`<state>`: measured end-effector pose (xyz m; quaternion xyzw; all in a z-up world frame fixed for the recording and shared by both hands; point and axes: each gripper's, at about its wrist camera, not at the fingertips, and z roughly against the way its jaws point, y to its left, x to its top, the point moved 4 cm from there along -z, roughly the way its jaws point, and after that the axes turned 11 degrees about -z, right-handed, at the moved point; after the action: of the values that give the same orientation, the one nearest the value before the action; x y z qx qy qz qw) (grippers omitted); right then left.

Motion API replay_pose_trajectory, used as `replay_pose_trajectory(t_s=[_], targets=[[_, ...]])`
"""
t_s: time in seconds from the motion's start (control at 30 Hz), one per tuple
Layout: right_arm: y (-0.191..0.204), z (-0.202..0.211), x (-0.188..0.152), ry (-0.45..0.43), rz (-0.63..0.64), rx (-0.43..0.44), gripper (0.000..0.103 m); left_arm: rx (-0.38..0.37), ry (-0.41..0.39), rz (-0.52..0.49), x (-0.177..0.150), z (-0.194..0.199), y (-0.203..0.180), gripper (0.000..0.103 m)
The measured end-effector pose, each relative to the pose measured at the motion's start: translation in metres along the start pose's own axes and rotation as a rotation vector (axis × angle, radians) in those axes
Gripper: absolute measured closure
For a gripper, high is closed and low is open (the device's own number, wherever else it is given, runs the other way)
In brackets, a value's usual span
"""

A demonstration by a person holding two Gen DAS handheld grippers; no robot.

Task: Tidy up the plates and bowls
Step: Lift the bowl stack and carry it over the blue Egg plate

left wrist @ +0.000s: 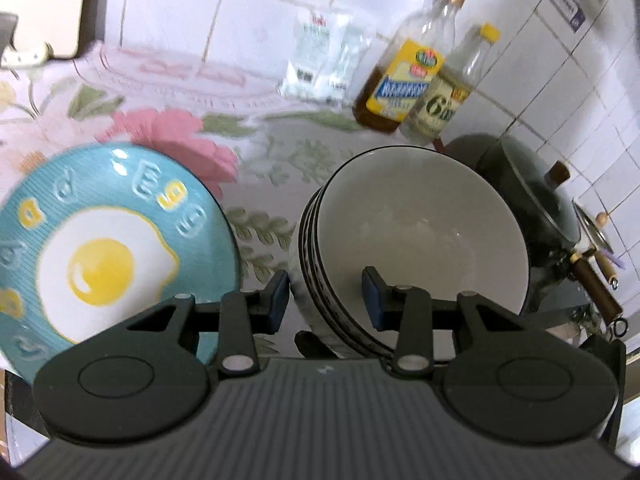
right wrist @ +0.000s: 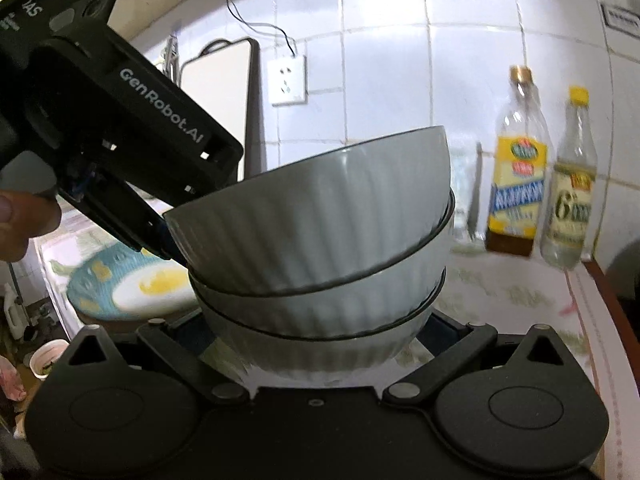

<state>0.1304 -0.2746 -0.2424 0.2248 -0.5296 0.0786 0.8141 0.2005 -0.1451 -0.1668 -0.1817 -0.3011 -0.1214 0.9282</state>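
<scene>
Bowls (left wrist: 420, 240), three nested, grey and ribbed outside, pale inside with dark rims, stand on the floral tablecloth (left wrist: 280, 152) just right of the egg-pattern plate (left wrist: 108, 248). My left gripper (left wrist: 325, 300) slopes down toward the stack's near-left side; its jaws straddle the rims, one pad inside the top bowl and one outside, but I cannot tell whether the pads press the wall. My right gripper (right wrist: 320, 336) lies level and low, its fingers spread wide on both sides of the bottom bowl, with no contact that I can see. Only the right wrist view shows the ribbed outer walls, the wall socket (right wrist: 288, 80) and the left gripper's body. Only the left wrist view shows the bowl interior and the lidded pot (left wrist: 532, 200) at far right. Two bottles (right wrist: 540, 180) stand by the tiled wall.
</scene>
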Motion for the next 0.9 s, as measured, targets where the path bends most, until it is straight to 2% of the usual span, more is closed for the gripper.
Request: replay_pose_trajectory(t_s=[0.23, 0.47, 0.67, 0.9], targets=[[0.038, -0.007, 0.035, -0.026, 0.023, 0.053, 0.000, 0.044, -0.046, -0.028, 0.018, 0.052, 0.019, 0.065], [0.077, -0.014, 0.049, -0.038, 0.012, 0.121, 0.000, 0.089, -0.069, -0.020, 0.019, 0.091, 0.049, 0.065], [0.101, -0.037, 0.050, -0.016, 0.016, 0.152, 0.000, 0.118, -0.057, 0.016, 0.020, 0.100, 0.082, 0.065], [0.113, -0.061, 0.041, 0.050, 0.030, 0.163, 0.000, 0.137, -0.043, 0.052, 0.010, 0.090, 0.108, 0.065]])
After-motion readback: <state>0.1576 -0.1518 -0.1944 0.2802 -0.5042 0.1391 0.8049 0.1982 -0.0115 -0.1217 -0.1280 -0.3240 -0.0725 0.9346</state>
